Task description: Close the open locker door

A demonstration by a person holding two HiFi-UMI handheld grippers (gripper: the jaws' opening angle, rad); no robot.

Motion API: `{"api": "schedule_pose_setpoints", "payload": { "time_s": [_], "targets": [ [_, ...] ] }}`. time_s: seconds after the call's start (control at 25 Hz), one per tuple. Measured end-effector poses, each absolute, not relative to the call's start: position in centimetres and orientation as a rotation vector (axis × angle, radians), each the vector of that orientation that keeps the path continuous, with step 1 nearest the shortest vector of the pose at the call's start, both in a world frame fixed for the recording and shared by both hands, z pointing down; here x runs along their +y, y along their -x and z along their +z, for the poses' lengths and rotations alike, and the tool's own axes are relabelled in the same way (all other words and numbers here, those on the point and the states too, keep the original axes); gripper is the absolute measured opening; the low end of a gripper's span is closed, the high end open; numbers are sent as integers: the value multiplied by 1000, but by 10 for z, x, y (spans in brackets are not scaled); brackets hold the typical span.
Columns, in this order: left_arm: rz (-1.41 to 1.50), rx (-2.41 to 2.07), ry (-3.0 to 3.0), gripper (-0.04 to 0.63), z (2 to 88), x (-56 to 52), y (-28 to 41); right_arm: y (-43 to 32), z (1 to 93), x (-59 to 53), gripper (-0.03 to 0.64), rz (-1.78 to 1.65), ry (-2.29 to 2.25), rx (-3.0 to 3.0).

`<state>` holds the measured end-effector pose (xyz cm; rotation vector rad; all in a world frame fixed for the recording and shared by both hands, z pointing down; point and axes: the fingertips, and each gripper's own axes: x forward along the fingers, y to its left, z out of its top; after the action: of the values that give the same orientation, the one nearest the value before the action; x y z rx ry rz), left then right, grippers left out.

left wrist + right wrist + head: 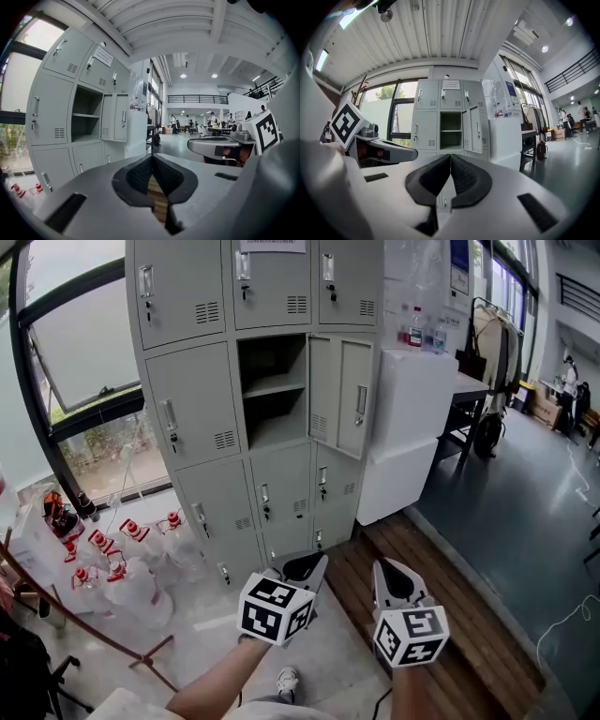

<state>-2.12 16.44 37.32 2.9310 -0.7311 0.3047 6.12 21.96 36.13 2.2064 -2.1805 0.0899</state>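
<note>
Grey metal locker door (343, 395) stands swung open at the right of its compartment (272, 418), in the middle row and centre column of the locker bank (187, 399). A shelf (274, 386) crosses the compartment. Well apart from it, lower in the head view, the left claw (307, 566) and right claw (394, 579) each have their jaws pressed together, pinching nothing.

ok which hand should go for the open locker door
Probably right: the right gripper sits toward the free edge of the open door; the left gripper is further left.
</note>
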Motion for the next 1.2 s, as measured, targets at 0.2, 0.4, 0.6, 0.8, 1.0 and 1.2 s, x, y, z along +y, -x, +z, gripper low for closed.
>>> {"api": "schedule_pose_setpoints", "payload": {
  "time_s": [0.2,0.4,0.6,0.8,1.0,1.2],
  "targets": [
    [297,-718,-2920,7,376,115,9,-71,364,171,6,109,-2196,-2168],
    [288,-701,-2905,7,377,64,0,-77,365,123,6,119,-2181,-2147],
    [279,-662,-2908,7,374,25,-4,-80,361,83,6,114,-2192,-2114],
    [258,-633,-2912,7,371,-8,-4,-79,356,50,6,107,-2199,-2088],
    [254,-601,-2912,6,373,-34,-3,-76,357,24,6,100,-2200,-2063],
    [258,-571,-2910,6,377,-51,-3,-75,358,6,6,100,-2206,-2039]
  ]
}}
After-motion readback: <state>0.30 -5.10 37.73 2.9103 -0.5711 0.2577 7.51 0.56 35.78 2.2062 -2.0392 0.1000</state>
